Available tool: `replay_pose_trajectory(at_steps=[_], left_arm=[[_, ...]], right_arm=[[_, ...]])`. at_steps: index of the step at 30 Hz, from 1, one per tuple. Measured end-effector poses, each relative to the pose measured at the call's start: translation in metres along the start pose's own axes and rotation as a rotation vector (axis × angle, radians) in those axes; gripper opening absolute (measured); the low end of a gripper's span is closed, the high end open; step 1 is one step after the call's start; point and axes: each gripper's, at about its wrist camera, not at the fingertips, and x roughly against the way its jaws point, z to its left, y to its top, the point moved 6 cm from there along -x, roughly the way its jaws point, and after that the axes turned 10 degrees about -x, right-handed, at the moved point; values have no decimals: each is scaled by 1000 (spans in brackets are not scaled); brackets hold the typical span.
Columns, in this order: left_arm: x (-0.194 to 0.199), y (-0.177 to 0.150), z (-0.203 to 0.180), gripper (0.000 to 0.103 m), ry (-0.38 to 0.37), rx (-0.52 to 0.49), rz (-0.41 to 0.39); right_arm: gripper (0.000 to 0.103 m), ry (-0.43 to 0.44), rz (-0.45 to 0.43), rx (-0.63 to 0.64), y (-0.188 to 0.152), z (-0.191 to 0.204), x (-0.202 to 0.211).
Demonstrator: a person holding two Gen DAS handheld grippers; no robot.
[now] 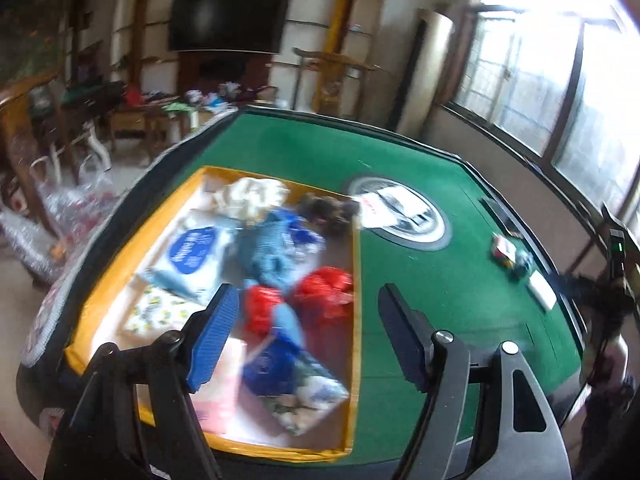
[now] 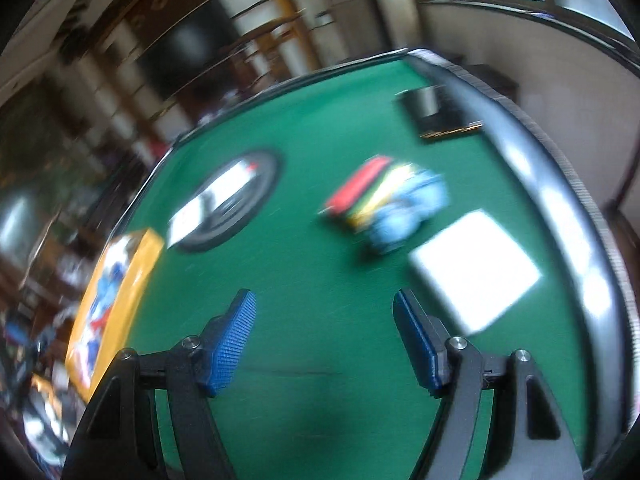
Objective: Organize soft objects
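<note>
Between picks — both empty: left gripper (image 1: 304, 332) gaped over yellow bin (image 1: 356, 280) of soft items, right gripper (image 2: 324, 340) wide, facing soft bundle (image 2: 390, 204) on worktop (image 2: 312, 260). Next, probably: reach, straddle, clamp.

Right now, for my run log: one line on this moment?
left tool: open, empty, over yellow bin | right tool: open, empty, over green table | colourful bundle: outside bin

Bright windows (image 1: 540, 80), dark wall television (image 1: 228, 22)
</note>
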Motion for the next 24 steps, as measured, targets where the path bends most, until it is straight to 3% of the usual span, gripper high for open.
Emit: replay_pose_trajectory(at_steps=[4, 8, 12, 14, 16, 18, 21, 24], left_arm=[[-13, 0, -39, 72, -94, -60, 33], [-16, -4, -64, 72, -127, -103, 50], [-13, -7, -79, 72, -138, -120, 59], [-10, -7, -80, 72, -136, -120, 57], [-9, -7, -80, 72, -131, -119, 57], [-7, -9, -78, 72, -128, -116, 55], [-8, -9, -72, 72, -123, -105, 57], [-14, -10, -64, 72, -135, -75, 69]], right_arm=[[67, -47, -65, -80, 35, -29, 5], [70, -74, -82, -93, 69, -36, -14], [70, -113, -22, -50, 99, -22, -60], [70, -194, 37, 30, 111, -9, -94], [70, -283, 83, 66, 116, -5, -118], [68, -320, 148, 82, 115, 2, -142], [53, -333, 205, 135, 99, 26, -155], [53, -300, 243, 190, 68, 55, -151]])
